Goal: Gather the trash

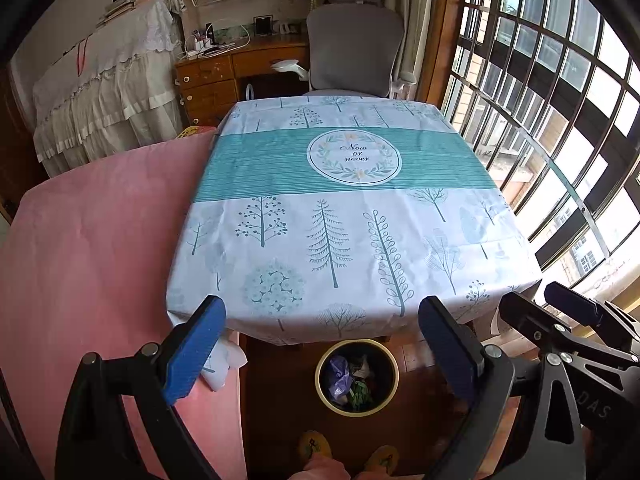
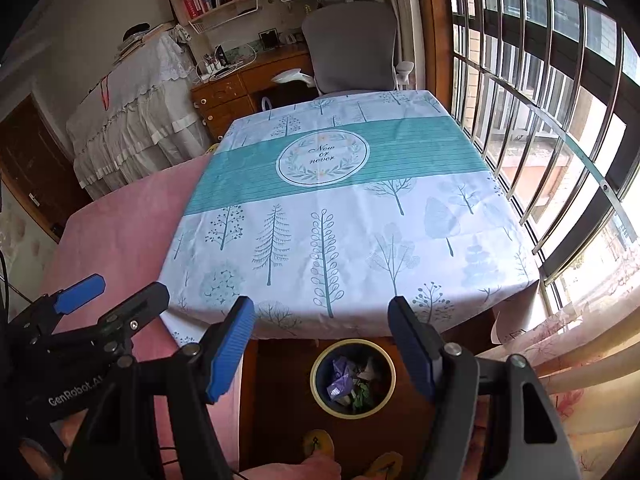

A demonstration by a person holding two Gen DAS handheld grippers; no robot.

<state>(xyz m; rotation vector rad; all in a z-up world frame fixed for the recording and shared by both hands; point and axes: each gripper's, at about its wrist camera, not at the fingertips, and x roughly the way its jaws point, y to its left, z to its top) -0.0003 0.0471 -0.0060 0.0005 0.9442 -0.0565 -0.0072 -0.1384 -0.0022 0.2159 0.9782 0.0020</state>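
Blue pads: your left gripper (image 1: 322, 350) and your right gripper (image 2: 322, 348) each carry two blue-padded fingers on black frames, four pads in all.
Left fingers: you have them spread wide apart, with nothing between the pads and nothing touching them.
Right fingers: also spread wide, holding nothing; in the left wrist view this gripper shows at the right edge, beside your left one.
Position: both of your grippers hang side by side over the near edge of the table, above the floor.
Bin count: one round dark waste bin with a yellow rim (image 1: 394, 374) (image 2: 314, 376) stands on the brown wooden floor, just below the table's near edge and framed between your fingers in both views.
Trash: the crumpled pieces lie inside that bin, among them one purple wrapper (image 1: 339, 376) (image 2: 340, 374) and one green one (image 1: 359, 394) (image 2: 362, 396); the rest is too tangled for you to count.
Table: one table under a white and teal tree-print cloth (image 1: 340, 216) (image 2: 340, 208).
Other items: one pink bed cover (image 1: 88, 248) to your left, one grey office chair (image 1: 352, 48) beyond the table, two yellow slippers (image 1: 316, 446) at the bottom edge.
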